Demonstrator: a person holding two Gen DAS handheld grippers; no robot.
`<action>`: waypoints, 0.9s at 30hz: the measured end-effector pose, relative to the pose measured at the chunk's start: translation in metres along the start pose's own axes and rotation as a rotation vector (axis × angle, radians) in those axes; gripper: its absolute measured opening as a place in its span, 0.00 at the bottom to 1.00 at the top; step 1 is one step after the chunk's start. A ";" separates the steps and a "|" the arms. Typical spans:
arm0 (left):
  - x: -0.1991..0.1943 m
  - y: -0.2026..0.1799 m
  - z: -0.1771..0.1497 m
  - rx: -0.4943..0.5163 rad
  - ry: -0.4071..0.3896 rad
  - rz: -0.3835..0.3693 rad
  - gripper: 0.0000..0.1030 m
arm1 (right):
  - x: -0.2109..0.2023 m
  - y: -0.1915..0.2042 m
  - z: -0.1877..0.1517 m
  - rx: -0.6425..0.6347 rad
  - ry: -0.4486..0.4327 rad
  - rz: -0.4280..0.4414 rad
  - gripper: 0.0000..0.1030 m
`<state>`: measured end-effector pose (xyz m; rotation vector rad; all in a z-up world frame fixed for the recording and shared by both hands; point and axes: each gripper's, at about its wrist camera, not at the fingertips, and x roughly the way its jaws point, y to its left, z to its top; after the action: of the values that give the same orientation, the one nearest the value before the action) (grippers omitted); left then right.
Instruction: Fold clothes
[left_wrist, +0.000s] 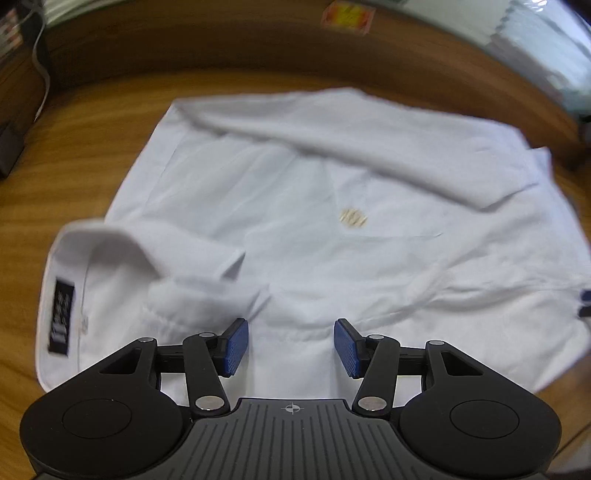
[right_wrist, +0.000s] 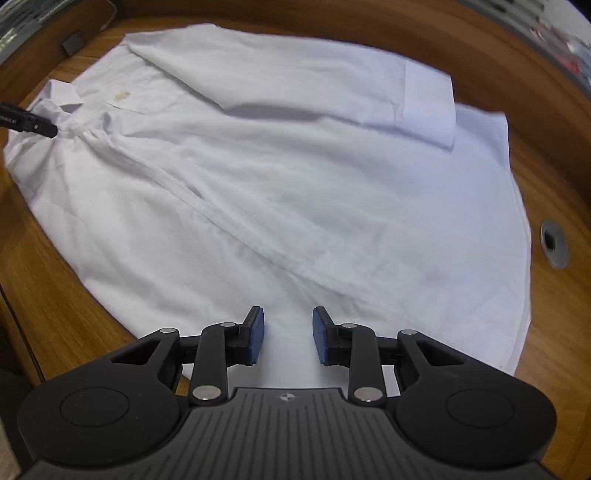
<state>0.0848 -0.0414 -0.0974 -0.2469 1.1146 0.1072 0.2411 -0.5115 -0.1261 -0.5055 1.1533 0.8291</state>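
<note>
A white shirt (left_wrist: 388, 273) lies spread on a wooden table (left_wrist: 74, 147). Its collar (left_wrist: 99, 240) with a black label (left_wrist: 62, 317) is at the left, and a small gold emblem (left_wrist: 352, 218) marks the chest. One sleeve (left_wrist: 369, 151) is folded across the body. My left gripper (left_wrist: 291, 347) hovers over the cloth beside the collar, open, with nothing pinched between the blue pads. In the right wrist view the shirt (right_wrist: 295, 192) fills the frame, with the sleeve's cuff (right_wrist: 428, 110) at the upper right. My right gripper (right_wrist: 288, 336) stands open over the lower hem.
A grey cable grommet (right_wrist: 554, 243) sits in the table (right_wrist: 565, 155) right of the shirt. A small dark block (right_wrist: 73, 42) lies at the far left. A raised wooden ledge (left_wrist: 221, 40) runs behind the shirt, with a cable (left_wrist: 42, 62) and white stacked material (left_wrist: 535, 48) beyond it.
</note>
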 end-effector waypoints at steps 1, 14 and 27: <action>-0.008 0.002 0.006 0.008 -0.007 -0.013 0.53 | -0.007 -0.001 0.005 -0.016 -0.006 0.004 0.33; 0.002 0.021 0.142 0.049 -0.034 -0.072 0.60 | -0.037 -0.102 0.124 -0.054 -0.068 -0.034 0.54; 0.091 -0.018 0.224 0.176 -0.041 -0.105 0.63 | 0.043 -0.196 0.209 0.043 -0.029 0.034 0.60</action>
<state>0.3240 -0.0063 -0.0832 -0.1447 1.0610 -0.0782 0.5261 -0.4657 -0.1058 -0.4387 1.1535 0.8365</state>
